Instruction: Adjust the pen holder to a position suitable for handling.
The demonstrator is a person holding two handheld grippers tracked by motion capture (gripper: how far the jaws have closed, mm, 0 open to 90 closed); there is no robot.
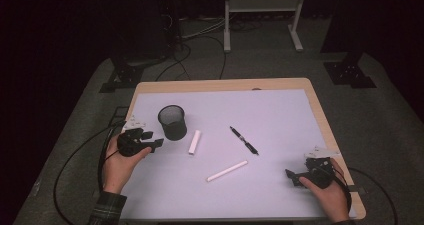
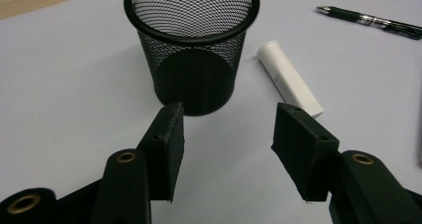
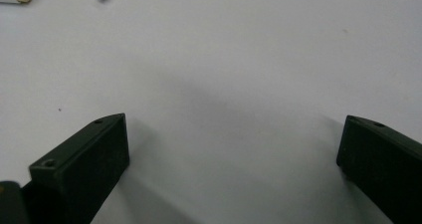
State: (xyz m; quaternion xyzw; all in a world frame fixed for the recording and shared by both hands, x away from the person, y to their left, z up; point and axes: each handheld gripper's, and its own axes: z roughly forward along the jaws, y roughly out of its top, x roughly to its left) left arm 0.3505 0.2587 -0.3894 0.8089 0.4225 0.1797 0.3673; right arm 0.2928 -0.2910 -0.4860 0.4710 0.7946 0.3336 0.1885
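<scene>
The left tongs (image 1: 154, 141) sit in the person's left hand (image 1: 120, 162) at the near left of the white-topped counter (image 1: 280, 105), their jaws standing apart with nothing between them. In the left gripper view the left tongs (image 2: 228, 134) point at the black wire-mesh cup (image 2: 191, 40), which stands upright just ahead of the jaw tips, close but not touching them. From above, that cup (image 1: 172, 121) is just beyond and to the right of the left tongs.

A short white plastic tube (image 2: 289, 77) lies flat just right of the cup, ahead of the right-hand jaw; from above it (image 1: 194, 141) rests a little to the right of the left tongs. Farther right lies a black pen (image 1: 244, 140), and nearer the person a longer white stick (image 1: 227, 170), both flat on the counter between the two grippers.

The right tongs (image 1: 291, 178) are held in the right hand (image 1: 327, 195) at the near right corner, well apart from every object. In the right gripper view the right tongs (image 3: 231, 149) stand wide apart over bare counter.
</scene>
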